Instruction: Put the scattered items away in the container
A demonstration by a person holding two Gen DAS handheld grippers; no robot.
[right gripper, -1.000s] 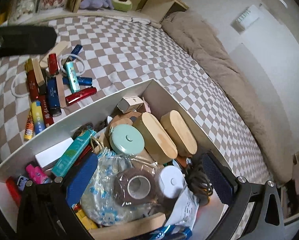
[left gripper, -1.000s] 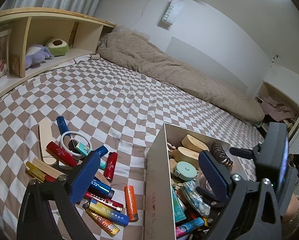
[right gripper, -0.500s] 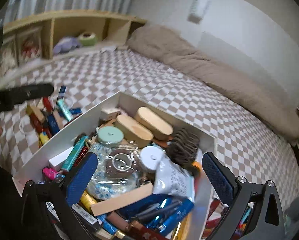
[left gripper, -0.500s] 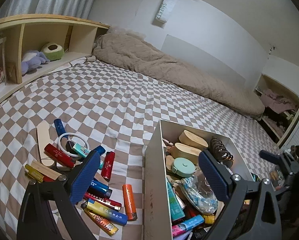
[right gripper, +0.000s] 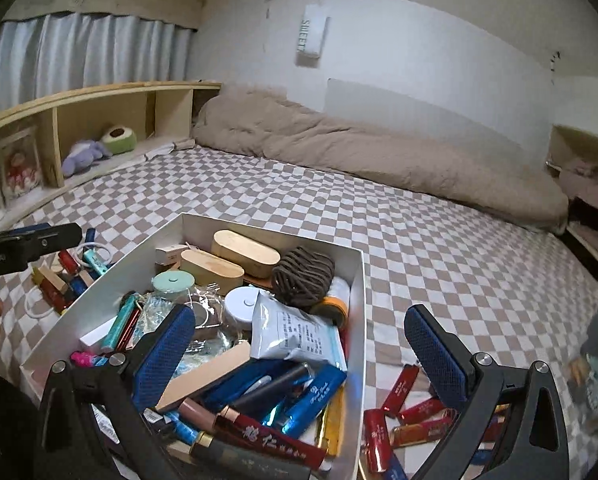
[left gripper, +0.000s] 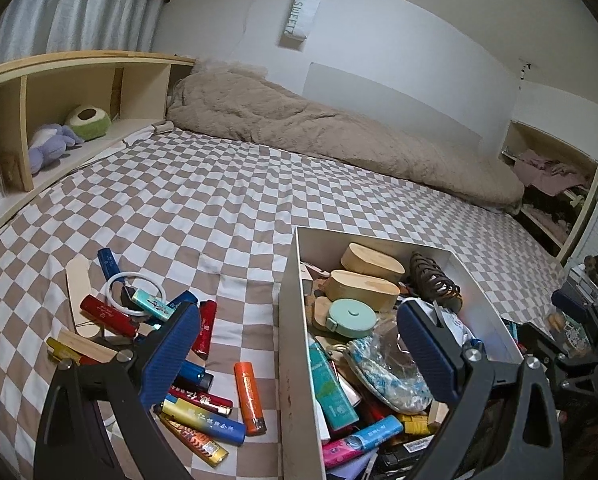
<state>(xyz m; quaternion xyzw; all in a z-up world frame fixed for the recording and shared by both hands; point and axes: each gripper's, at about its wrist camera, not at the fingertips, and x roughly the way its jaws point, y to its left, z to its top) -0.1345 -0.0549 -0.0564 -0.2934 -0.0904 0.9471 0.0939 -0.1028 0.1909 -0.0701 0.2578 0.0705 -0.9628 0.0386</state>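
A white open box (left gripper: 295, 320) (right gripper: 361, 276) full of small items sits on the checkered bed. Left of it lies a pile of lighters: an orange lighter (left gripper: 250, 396), a red lighter (left gripper: 206, 328), a blue-yellow lighter (left gripper: 203, 420), a white ring (left gripper: 115, 280) and wooden sticks (left gripper: 77, 288). Several red lighters (right gripper: 399, 424) lie right of the box. My left gripper (left gripper: 299, 356) is open and empty, straddling the box's left wall. My right gripper (right gripper: 299, 356) is open and empty, above the box's near right corner.
A beige duvet (left gripper: 339, 136) (right gripper: 379, 160) lies along the far wall. A wooden shelf (left gripper: 79, 92) with plush toys (left gripper: 55, 140) runs along the left. The right gripper shows at the right edge of the left wrist view (left gripper: 571, 344); the left one at the left edge of the right wrist view (right gripper: 23, 240).
My right gripper has pulled back and up from inside the box to its near right corner, tilting level. My left gripper has tilted up slightly and stayed by the box wall.
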